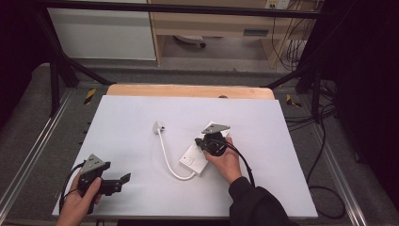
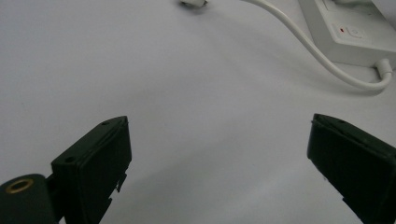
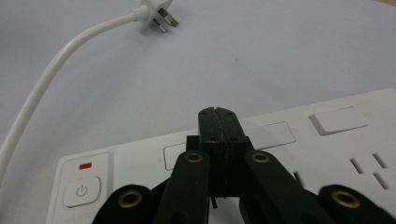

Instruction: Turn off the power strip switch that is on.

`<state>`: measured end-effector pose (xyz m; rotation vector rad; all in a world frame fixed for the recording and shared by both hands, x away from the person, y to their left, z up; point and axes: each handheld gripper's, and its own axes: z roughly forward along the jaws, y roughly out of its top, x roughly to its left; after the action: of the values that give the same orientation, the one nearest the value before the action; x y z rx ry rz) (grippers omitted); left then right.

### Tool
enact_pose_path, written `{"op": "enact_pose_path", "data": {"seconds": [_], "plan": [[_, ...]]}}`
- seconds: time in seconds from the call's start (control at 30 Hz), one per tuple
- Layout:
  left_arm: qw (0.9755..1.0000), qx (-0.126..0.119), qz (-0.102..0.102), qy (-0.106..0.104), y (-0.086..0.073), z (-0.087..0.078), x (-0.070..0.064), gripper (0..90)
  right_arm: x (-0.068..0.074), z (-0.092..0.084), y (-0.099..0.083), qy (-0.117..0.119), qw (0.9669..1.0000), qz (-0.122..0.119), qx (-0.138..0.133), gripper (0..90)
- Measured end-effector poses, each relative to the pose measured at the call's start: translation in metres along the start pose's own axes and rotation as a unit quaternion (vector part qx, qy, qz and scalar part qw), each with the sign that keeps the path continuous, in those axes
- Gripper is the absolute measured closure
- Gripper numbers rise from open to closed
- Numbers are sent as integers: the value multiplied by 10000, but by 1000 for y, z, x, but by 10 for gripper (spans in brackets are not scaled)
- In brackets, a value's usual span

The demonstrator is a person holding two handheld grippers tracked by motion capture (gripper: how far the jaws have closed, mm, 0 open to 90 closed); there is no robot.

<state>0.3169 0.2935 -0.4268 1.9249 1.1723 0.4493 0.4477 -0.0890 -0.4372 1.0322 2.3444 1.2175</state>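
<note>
Nearest, well to the left of the strip [image 1: 193, 160]: left tool [image 1: 123, 181], jaws spread wide, gripping nothing, poised just over bare worktop [image 1: 141, 117]. Looks on from the side, well apart from the strip; probably idle for now.

At the strip itself: right tool [image 1: 204, 143], held in a hand [image 1: 226, 162] and tilted down onto the near end. In the right gripper view, jaws pressed flat together with nothing between them, tip [image 3: 218, 114] over the strip's white face [image 3: 327, 154], between the button [image 3: 81, 190] and the sockets. Touching the face or just above it: cannot tell.

Seems a poke with the closed tip is intended, likely at the button, slightly aside from the tip. Press apparently not yet made; sideways shift and push likely left to do.

Beyond the strip: cable [image 1: 164, 155] leaves its near corner, loops, then curves away to the plug [image 1: 159, 126], lying loose on the worktop on the far left side of the strip, pins bare, plugged into nothing.
</note>
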Motion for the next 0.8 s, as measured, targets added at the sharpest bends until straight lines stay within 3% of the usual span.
{"op": "enact_pose_path", "data": {"seconds": [0.8], "plan": [[10000,26,-3,7,0,0,0,65,-1,2,-2,1,10000,57,11,900]]}}
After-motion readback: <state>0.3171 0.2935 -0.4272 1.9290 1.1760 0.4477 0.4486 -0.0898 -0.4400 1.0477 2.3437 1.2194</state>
